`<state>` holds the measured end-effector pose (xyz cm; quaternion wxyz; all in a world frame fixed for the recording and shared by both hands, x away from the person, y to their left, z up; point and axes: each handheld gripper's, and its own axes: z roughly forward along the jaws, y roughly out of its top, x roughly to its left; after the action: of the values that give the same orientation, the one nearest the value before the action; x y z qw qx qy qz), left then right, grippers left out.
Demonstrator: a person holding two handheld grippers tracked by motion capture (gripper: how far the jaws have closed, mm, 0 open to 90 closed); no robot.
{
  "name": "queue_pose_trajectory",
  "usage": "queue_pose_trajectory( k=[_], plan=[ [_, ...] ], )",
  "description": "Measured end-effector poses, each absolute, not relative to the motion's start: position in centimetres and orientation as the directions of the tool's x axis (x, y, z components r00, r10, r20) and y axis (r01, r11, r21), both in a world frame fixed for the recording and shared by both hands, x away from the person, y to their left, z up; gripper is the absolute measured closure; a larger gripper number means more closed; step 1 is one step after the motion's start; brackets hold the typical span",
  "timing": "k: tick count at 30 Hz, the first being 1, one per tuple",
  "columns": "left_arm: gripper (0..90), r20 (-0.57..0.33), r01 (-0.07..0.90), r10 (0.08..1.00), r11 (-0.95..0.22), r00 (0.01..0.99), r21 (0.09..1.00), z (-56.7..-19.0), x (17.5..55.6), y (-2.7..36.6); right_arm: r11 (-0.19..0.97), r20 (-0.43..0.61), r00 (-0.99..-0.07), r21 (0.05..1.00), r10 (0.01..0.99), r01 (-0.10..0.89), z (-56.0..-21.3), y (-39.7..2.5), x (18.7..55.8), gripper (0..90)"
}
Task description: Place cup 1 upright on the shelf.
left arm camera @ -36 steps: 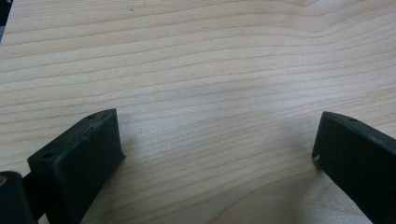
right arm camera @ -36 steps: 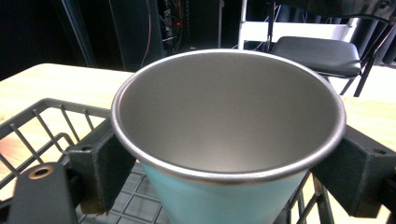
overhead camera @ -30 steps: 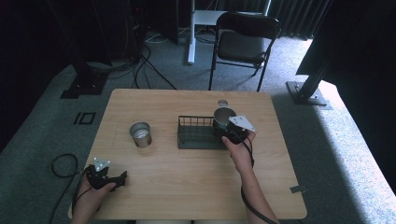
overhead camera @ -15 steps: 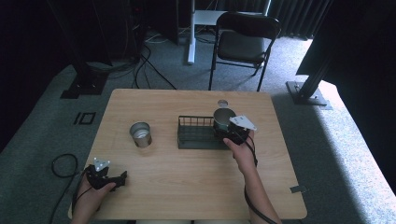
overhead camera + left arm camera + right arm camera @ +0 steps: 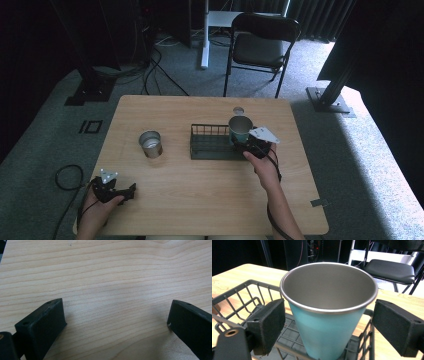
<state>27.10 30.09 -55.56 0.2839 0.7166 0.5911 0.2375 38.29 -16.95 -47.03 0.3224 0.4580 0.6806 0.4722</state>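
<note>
We see the blue cup [image 5: 329,322] standing in the wire basket [image 5: 242,302], in the middle of the frame. The right gripper [image 5: 328,325] has its jaws apart around the cup, not touching. The left gripper [image 5: 115,322] is wide apart too, low over the bare table [image 5: 112,277].

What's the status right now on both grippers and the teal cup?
Right gripper open, fingers either side of teal cup, apart from it. Cup upright in wire basket. Left gripper open over bare table. Nothing in the way.

You have two cups here: one blue cup [image 5: 240,129] and one silver cup [image 5: 150,144]. You have one wire basket [image 5: 212,143], one wooden table [image 5: 200,200], one black chair [image 5: 261,45] and two grippers, left gripper [image 5: 131,189] and right gripper [image 5: 242,146].
</note>
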Motion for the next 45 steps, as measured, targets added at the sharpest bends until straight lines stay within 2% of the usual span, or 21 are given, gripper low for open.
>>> queue_pose_trajectory(
  k=[8, 15, 28, 34, 45],
  plan=[
    [2.0, 0.005, 0.712, 0.982, -0.140, 0.188, 0.688, -55.6, 27.1, 30.1, 0.172, -0.027, -0.411, 0.932, 0.911, 0.320, -47.3, -18.0, 37.3, 11.4],
    [2.0, 0.005, 0.712, 0.982, -0.140, 0.188, 0.688, -55.6, 27.1, 30.1, 0.126, 0.018, -0.405, 0.937, 0.914, 0.326, -47.4, -19.3, 36.7, 11.4],
    [2.0, 0.005, 0.712, 0.982, -0.140, 0.188, 0.688, -55.6, 27.1, 30.1, 0.210, -0.036, -0.478, 0.925, 0.877, 0.316, -47.5, -20.6, 34.9, 11.4],
    [2.0, 0.005, 0.712, 0.982, -0.140, 0.188, 0.688, -55.6, 27.1, 30.1, 0.218, -0.016, -0.530, 0.922, 0.848, 0.320, -47.8, -21.7, 34.2, 11.4],
    [2.0, 0.006, 0.713, 0.982, -0.141, 0.189, 0.687, -55.6, 27.1, 30.1, 0.250, -0.018, -0.550, 0.902, 0.835, 0.351, -49.3, -24.0, 33.2, 11.4]
  ],
)
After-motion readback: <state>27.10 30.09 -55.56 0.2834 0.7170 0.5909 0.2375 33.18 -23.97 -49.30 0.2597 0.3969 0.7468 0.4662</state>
